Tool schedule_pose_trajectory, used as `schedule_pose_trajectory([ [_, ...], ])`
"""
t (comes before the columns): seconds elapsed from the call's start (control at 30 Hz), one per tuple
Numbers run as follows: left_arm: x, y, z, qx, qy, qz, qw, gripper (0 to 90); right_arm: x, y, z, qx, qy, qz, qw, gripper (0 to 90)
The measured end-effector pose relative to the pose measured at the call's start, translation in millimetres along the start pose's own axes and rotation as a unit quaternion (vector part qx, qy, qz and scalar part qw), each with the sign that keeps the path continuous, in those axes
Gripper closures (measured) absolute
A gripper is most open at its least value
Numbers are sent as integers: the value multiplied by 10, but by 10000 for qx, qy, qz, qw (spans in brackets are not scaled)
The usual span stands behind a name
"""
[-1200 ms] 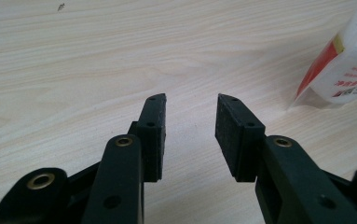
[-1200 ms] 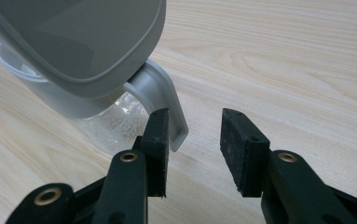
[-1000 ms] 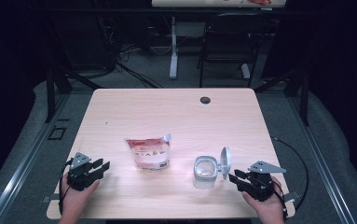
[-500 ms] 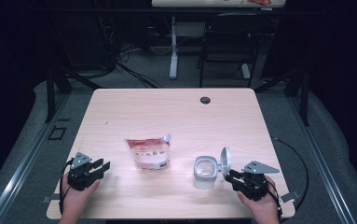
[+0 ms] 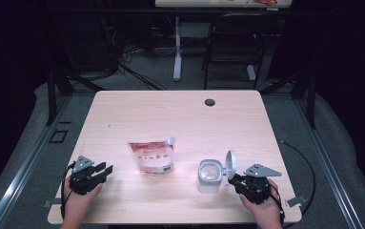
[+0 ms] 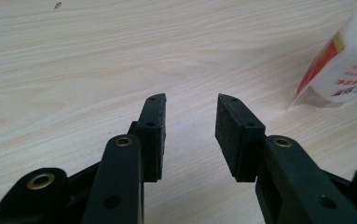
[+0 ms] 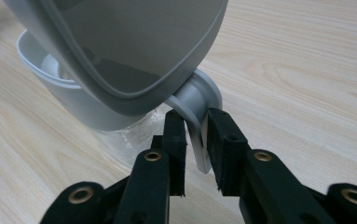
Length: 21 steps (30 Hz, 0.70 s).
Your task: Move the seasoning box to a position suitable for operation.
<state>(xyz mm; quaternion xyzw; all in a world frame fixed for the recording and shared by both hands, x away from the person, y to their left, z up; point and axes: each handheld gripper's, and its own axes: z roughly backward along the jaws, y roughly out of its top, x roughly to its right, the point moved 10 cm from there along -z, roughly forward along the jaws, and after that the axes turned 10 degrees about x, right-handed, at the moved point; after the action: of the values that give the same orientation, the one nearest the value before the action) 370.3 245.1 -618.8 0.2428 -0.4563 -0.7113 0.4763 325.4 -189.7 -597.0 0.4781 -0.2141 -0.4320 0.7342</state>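
Note:
A red and white pouch (image 5: 151,156) with a spout stands near the table's middle front; its corner shows as the pouch (image 6: 348,70) at the right of the left gripper view. Left of it my left gripper (image 5: 107,170) rests open on the wood, its jaws (image 6: 190,105) apart with nothing between them. A clear container (image 5: 210,175) stands to the right with its grey lid (image 5: 231,164) flipped up. My right gripper (image 5: 232,179) is at the container's right side. In the right gripper view the right gripper (image 7: 195,116) is shut on the lid's grey tab (image 7: 197,98), under the raised lid (image 7: 134,42).
A dark round grommet (image 5: 210,102) sits near the table's far edge. A black chair (image 5: 235,47) and a desk leg (image 5: 177,47) stand beyond the table. Bare wood (image 5: 170,114) spreads across the far half. A cable (image 5: 309,167) loops off the right side.
My right gripper has slid a little to the left, up to the container's lid tab. The left gripper, the pouch and the container have stayed put.

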Motion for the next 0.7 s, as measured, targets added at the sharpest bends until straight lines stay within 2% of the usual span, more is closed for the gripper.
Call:
schedule_pose_trajectory([
  [0.37,-6,4,0,7,5,-10,10000,632,33,29,-37,35,-114,125,9999,813],
  [0.7,-5,3,2,9,5,-8,10000,631,96,55,-76,97,-113,13,9999,801],
])
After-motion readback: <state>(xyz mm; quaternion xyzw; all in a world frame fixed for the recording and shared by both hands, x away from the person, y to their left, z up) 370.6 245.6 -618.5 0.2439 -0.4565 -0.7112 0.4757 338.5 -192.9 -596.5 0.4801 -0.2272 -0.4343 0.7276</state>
